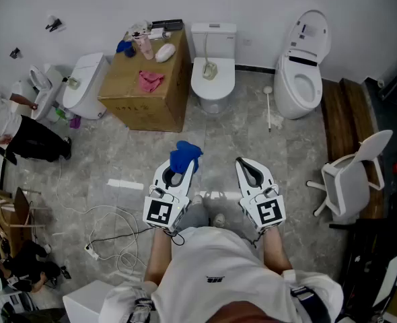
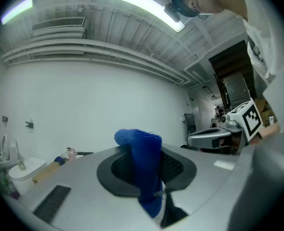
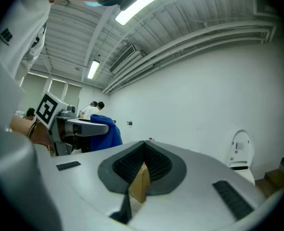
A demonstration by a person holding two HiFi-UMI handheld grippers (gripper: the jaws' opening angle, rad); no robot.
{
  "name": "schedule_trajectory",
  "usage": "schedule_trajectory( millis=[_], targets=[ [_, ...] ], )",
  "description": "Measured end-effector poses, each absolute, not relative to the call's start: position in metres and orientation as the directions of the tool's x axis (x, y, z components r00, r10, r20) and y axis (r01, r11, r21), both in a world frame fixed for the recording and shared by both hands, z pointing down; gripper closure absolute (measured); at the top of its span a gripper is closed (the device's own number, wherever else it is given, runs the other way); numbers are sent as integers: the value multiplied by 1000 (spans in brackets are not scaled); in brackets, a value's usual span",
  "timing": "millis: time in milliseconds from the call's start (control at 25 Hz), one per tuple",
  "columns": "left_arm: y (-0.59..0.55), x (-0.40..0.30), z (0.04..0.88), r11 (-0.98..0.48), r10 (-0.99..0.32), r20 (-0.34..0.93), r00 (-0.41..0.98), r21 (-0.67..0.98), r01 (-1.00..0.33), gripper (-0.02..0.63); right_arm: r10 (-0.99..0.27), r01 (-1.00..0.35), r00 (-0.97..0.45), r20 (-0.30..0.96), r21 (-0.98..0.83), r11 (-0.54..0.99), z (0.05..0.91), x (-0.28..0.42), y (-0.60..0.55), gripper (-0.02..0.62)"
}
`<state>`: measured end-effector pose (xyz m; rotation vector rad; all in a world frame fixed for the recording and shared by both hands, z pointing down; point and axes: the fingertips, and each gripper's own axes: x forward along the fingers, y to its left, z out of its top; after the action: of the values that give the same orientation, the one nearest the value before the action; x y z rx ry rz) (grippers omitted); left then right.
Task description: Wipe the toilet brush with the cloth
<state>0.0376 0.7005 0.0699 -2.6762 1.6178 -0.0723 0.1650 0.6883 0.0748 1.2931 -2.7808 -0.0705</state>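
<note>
My left gripper is shut on a blue cloth, which bunches up over its tips. In the left gripper view the cloth hangs folded between the dark pads. My right gripper is held beside it, level, with the jaws together and nothing in them. A white toilet brush lies on the floor far ahead, between the middle toilet and the right toilet. Both grippers are well short of it. The right gripper view shows the left gripper and its cloth.
A cardboard box ahead on the left carries a pink cloth and bottles. A third toilet stands left of it. There is a white chair at the right, cables on the floor at the left, and a person at the far left.
</note>
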Motion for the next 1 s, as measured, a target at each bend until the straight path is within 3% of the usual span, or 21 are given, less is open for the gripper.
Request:
schedule_trajectory(
  millis=[440,1000],
  targets=[
    [672,27,78,-457,-890,21,456,-41,-889,514,-758,-755,-652,17,80,651,88,156,658,600],
    [527,-37,85,-479,-878,7,479,1,-878,515,-763,-757,-640,86,98,646,107,100,519,600]
  ],
)
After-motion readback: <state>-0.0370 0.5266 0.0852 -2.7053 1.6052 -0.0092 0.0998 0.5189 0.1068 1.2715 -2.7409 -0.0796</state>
